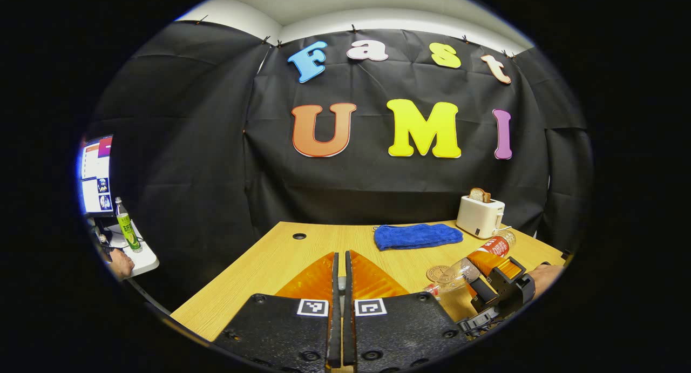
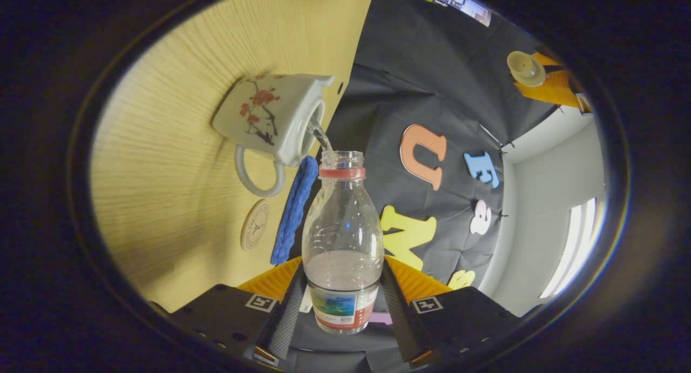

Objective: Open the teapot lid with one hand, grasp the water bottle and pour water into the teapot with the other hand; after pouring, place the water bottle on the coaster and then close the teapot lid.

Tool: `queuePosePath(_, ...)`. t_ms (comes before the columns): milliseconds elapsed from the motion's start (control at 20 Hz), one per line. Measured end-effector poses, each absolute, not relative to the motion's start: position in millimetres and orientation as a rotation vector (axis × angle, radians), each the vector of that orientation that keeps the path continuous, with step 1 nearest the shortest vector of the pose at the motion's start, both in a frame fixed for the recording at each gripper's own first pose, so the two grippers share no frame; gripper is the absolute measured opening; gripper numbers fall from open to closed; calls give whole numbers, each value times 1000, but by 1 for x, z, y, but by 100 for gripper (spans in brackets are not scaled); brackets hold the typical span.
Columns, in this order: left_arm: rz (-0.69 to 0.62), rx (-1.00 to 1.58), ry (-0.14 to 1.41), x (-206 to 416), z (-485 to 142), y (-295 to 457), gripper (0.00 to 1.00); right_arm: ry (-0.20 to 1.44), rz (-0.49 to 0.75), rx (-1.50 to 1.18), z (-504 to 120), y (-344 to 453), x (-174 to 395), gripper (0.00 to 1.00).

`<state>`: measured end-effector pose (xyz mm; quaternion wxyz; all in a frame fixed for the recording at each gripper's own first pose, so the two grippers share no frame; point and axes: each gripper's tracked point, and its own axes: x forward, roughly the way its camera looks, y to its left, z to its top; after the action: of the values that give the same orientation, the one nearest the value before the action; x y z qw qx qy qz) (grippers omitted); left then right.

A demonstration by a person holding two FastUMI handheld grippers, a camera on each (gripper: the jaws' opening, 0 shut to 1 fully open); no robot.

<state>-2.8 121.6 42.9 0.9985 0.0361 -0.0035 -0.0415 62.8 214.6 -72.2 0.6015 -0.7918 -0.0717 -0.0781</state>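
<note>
My right gripper is shut on a clear water bottle, which is tipped over with its cap off. A thin stream of water runs from its mouth into the open white teapot with a red blossom pattern, standing on the wooden table. A round coaster lies by the teapot's handle. In the left gripper view the bottle and right gripper sit low on the right above the coaster. My left gripper is shut, holding the teapot lid up and away from the pot.
A folded blue towel lies mid-table, and a white toaster with a slice of bread stands at the back right. A cable hole marks the table's far left. Off the table, a side desk holds a monitor and a green bottle.
</note>
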Motion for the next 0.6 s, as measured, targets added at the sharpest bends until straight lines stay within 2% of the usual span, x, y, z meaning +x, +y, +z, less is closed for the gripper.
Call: queuePosePath(600,-86,98,3,-2,40,123,4,-311,-239,-2021,-47,231,58,75)
